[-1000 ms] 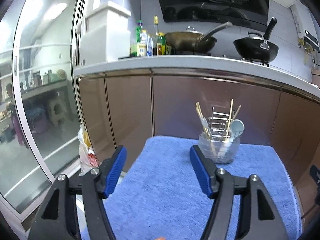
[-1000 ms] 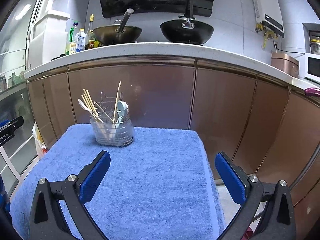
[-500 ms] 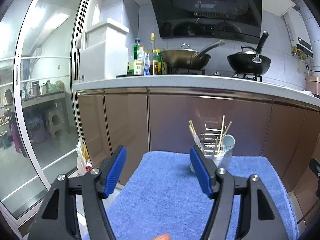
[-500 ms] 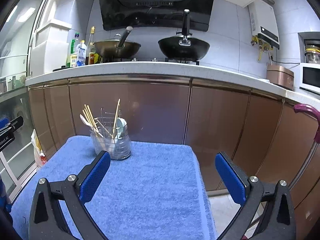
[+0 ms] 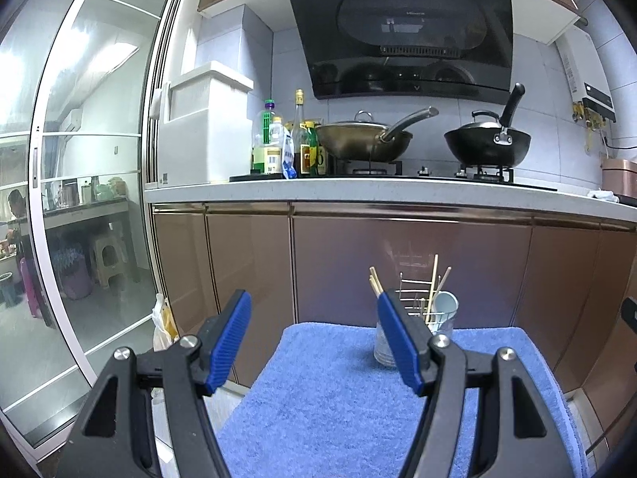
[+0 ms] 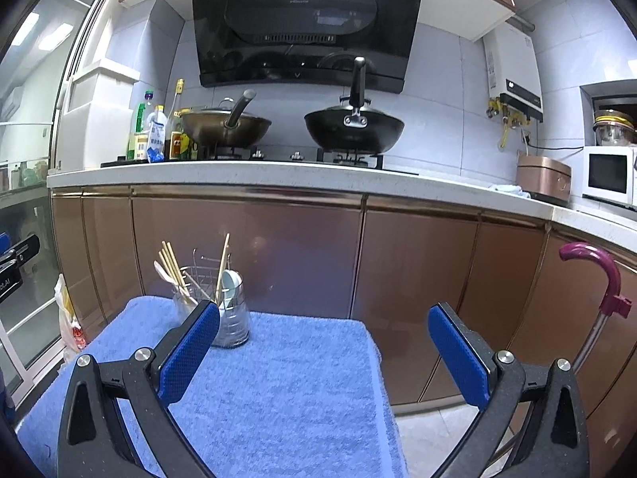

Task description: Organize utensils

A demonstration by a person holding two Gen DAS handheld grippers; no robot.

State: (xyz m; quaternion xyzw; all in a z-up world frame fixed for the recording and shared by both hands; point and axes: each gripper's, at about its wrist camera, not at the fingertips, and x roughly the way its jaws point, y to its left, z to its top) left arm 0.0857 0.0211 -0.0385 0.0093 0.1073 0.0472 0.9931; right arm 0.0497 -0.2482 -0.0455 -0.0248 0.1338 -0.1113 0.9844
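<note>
A clear utensil holder [image 5: 442, 326] [image 6: 233, 322] stands at the far edge of a small table covered by a blue towel [image 5: 338, 398] [image 6: 278, 390]. It holds several wooden chopsticks [image 6: 172, 265], a white spoon [image 6: 163, 273] and a pale blue spoon [image 6: 231, 285] around a wire insert. My left gripper [image 5: 314, 342] is open and empty, held above the towel's near left part, well short of the holder. My right gripper [image 6: 324, 348] is open and empty above the towel's near right part.
Brown cabinet fronts [image 6: 418, 271] and a white countertop [image 5: 358, 193] stand right behind the table. Two woks [image 6: 352, 129] and bottles [image 5: 278, 147] sit on the counter. A glass sliding door [image 5: 79, 199] is at left. A magenta handle [image 6: 597, 275] stands at right.
Both grippers have lifted and tilted upward, so the holder and towel sit lower in both views and more of the range hood shows. Both stay open and empty.
</note>
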